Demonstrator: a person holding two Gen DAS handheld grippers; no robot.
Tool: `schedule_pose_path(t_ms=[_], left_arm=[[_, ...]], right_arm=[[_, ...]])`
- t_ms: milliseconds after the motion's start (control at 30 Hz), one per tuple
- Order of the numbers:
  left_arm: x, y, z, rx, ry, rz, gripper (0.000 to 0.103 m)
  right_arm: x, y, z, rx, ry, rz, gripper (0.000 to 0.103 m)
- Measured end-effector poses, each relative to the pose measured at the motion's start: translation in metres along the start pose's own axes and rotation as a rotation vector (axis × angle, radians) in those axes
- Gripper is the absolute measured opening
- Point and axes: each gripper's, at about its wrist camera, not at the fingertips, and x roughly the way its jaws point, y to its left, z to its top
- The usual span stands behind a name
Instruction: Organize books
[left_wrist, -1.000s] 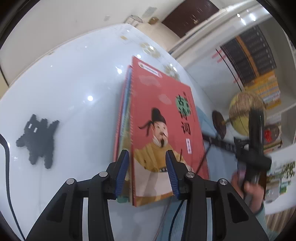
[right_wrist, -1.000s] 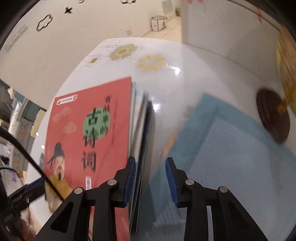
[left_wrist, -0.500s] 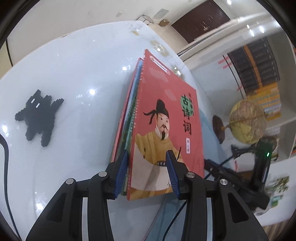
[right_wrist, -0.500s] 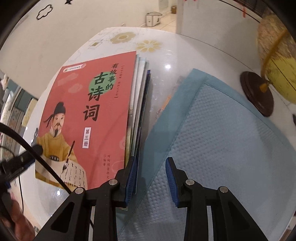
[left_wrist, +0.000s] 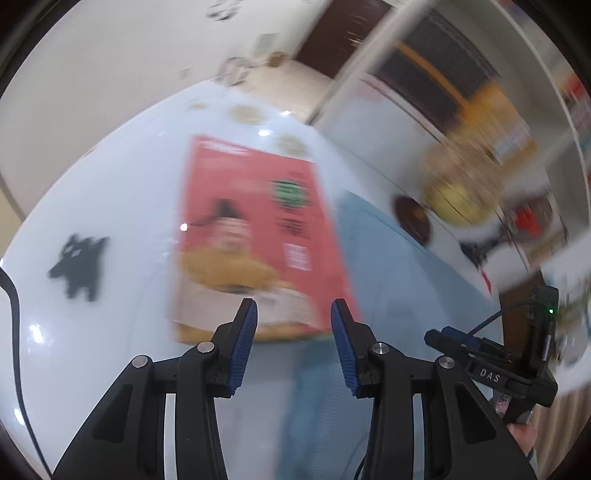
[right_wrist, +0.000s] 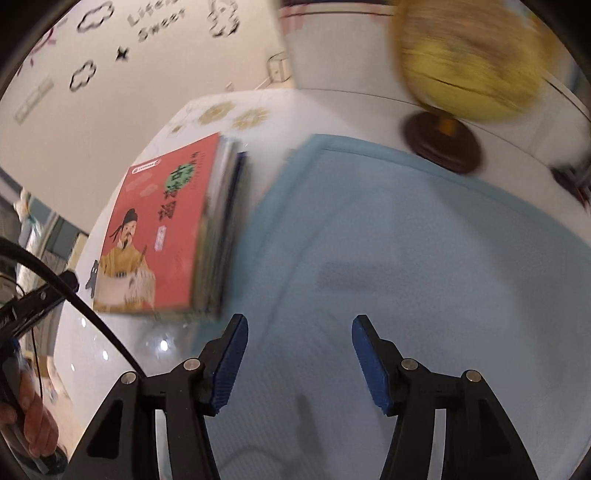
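One book stack (right_wrist: 173, 236) | one mat (right_wrist: 406, 258) | left fingers (left_wrist: 293, 325) parted, empty | right fingers (right_wrist: 299, 343) just opened, empty

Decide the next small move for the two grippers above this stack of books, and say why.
Probably lift both clear. The book stack lies squared on the white table beside the blue mat; the left gripper and right gripper, whose jaws just opened, hold nothing.

left gripper (left_wrist: 293, 338): black arms showing silver screws, fingers (left_wrist: 242, 343) wearing ribbed blue pads | right gripper (right_wrist: 297, 360): matching black and blue, black cable (right_wrist: 74, 295) trailing | housing showing "DAS"
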Motion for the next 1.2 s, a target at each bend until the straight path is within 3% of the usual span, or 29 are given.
schedule_pose_path(t_ms=[100,233,333,400,433,500,533,600,733,800,900,1200], left_arm=[[0.006,-0.063,-0.017,0.064,-0.006,-0.042,0.038],[0.007,-0.162,-0.05,0.106,-0.017,-0.101,0.038],[-0.003,-0.233,-0.074,0.193,-0.03,-0.108,0.041],[-0.011,-0.273,-0.088,0.242,-0.032,-0.066,0.042],[-0.014,-0.295,-0.099,0.248,-0.029,-0.046,0.042],[-0.021,-0.322,-0.115,0.233,-0.026,-0.057,0.042],[-0.024,-0.331,-0.121,0.231,-0.026,-0.073,0.043],[-0.026,-0.347,-0.129,0.235,-0.028,-0.081,0.049],[-0.03,-0.384,-0.143,0.286,-0.053,-0.05,0.049],[-0.032,-0.395,-0.146,0.293,-0.057,-0.04,0.05],[-0.033,-0.399,-0.156,0.263,-0.057,-0.008,0.06],[-0.04,-0.426,-0.182,0.318,-0.135,0.028,0.06]], right_arm=[[-0.032,-0.038,-0.032,0.088,-0.032,0.0,0.057],[-0.081,-0.085,-0.058,0.196,-0.058,-0.123,0.057],[-0.139,-0.113,-0.071,0.222,-0.16,-0.194,0.057],[-0.179,-0.127,-0.081,0.231,-0.247,-0.276,0.065],[-0.197,-0.132,-0.086,0.242,-0.285,-0.301,0.076],[-0.229,-0.144,-0.098,0.259,-0.358,-0.321,0.078],[-0.246,-0.151,-0.107,0.265,-0.398,-0.364,0.078],[-0.263,-0.163,-0.116,0.264,-0.435,-0.378,0.078],[-0.289,-0.189,-0.135,0.289,-0.466,-0.388,0.079],[-0.294,-0.195,-0.139,0.291,-0.472,-0.397,0.079],[-0.306,-0.208,-0.153,0.296,-0.472,-0.391,0.079],[-0.314,-0.236,-0.165,0.303,-0.476,-0.381,0.08]])
